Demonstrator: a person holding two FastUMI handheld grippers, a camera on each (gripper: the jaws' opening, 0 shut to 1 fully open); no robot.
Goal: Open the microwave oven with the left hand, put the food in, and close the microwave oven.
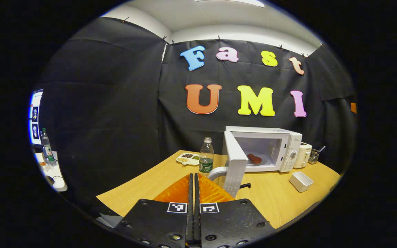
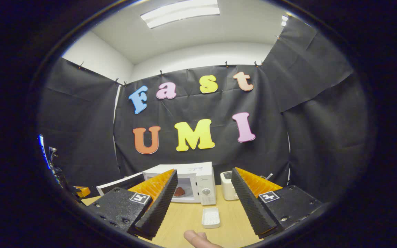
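Observation:
The white microwave (image 1: 289,144) stands at the back of the wooden table (image 1: 274,203). Its door (image 1: 234,165) is swung wide open toward me. Inside, a dark red piece of food (image 1: 254,158) lies on the white turntable plate. My left gripper (image 1: 194,175) is shut with nothing between its fingers, low over the table in front of the door. In the right gripper view the microwave (image 2: 203,179) and the food (image 2: 179,190) show between the fingers. My right gripper (image 2: 204,169) is open wide and holds nothing.
A water bottle (image 1: 206,155) and a white divided tray of food (image 1: 188,158) stand left of the door. A white toaster (image 1: 303,155), a utensil holder (image 1: 314,155) and a white rectangular dish (image 1: 301,181) are to the right. A fingertip (image 2: 196,237) shows low in the right gripper view.

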